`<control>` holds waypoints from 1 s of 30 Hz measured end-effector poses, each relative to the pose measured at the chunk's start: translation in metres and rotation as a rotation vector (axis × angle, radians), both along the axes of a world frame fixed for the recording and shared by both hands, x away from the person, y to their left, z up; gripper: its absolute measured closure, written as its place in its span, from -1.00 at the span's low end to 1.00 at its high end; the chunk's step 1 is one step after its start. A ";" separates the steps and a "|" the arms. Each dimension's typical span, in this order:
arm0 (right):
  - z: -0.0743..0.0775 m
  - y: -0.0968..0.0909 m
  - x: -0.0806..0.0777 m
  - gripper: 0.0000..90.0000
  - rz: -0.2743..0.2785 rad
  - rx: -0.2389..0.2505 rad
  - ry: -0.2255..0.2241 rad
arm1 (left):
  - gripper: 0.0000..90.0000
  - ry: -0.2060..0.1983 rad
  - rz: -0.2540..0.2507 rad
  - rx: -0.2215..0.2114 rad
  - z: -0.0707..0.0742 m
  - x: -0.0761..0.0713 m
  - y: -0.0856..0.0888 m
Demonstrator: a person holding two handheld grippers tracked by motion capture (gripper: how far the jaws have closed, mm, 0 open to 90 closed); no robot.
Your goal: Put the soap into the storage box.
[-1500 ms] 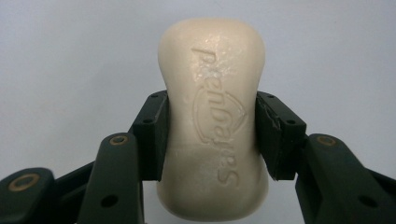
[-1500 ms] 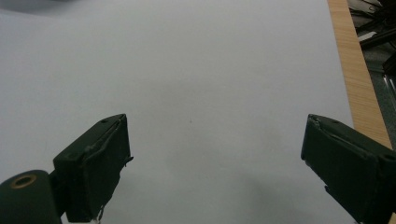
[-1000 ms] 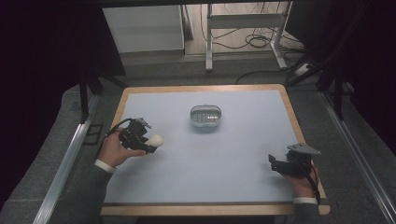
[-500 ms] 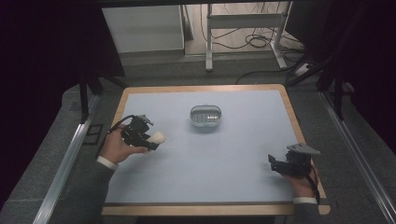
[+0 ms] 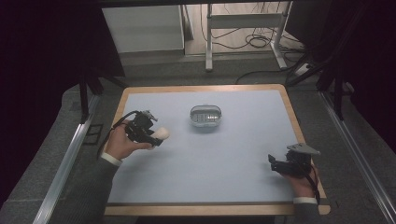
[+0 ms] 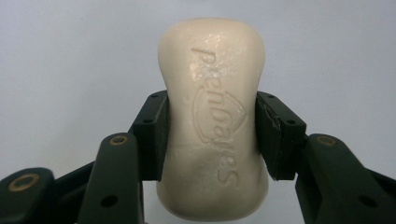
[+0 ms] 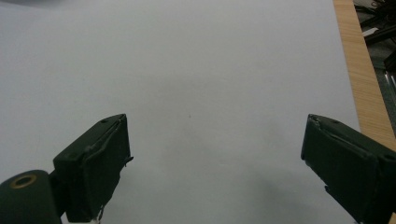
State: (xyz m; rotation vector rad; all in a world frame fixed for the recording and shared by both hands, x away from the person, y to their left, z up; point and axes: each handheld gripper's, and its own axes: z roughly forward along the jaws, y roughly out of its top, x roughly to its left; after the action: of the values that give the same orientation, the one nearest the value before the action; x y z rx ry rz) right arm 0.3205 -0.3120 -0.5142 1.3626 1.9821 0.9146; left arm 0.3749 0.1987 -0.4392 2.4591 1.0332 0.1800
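Bar of soap in the left gripper; soap dish on the table.

Item one: a small grey soap dish [image 5: 205,117], oval, standing on the pale blue table [image 5: 233,186] a little toward its far edge and near the middle of its width; its floor looks slotted and nothing can be made out in it, though the high view is too small to be sure. Item two: a cream bar of soap [image 6: 212,116], clamped across its waist by the pads of the left gripper [image 5: 150,134], held above the table near its left edge, well apart from the dish. Raised lettering runs down the bar's face, partly legible, ending in "ES", over an embossed emblem. Item three: the right gripper [image 5: 286,164], near the table's right near corner, jaws spread wide with nothing between them.
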 end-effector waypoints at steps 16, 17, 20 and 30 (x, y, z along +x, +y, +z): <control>0.003 -0.002 -0.001 -0.83 0.001 0.009 -0.011 | 0.10 -0.030 0.003 -0.002 0.006 0.019 -0.013; 0.004 -0.002 -0.001 -0.83 0.000 0.008 -0.013 | 0.10 -0.033 0.006 -0.007 0.007 0.019 -0.014; 0.003 -0.001 -0.001 -0.83 0.001 0.007 -0.011 | 0.10 -0.029 0.005 -0.016 0.007 0.024 -0.016; 0.002 0.000 0.000 -0.83 0.008 0.002 -0.005 | 0.10 -0.041 0.013 -0.008 0.008 0.037 -0.022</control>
State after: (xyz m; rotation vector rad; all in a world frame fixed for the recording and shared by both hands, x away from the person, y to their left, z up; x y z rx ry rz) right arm 0.3206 -0.3120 -0.5126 1.3537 1.9849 0.9232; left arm 0.4121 0.1772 -0.4310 2.4321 1.0302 0.2288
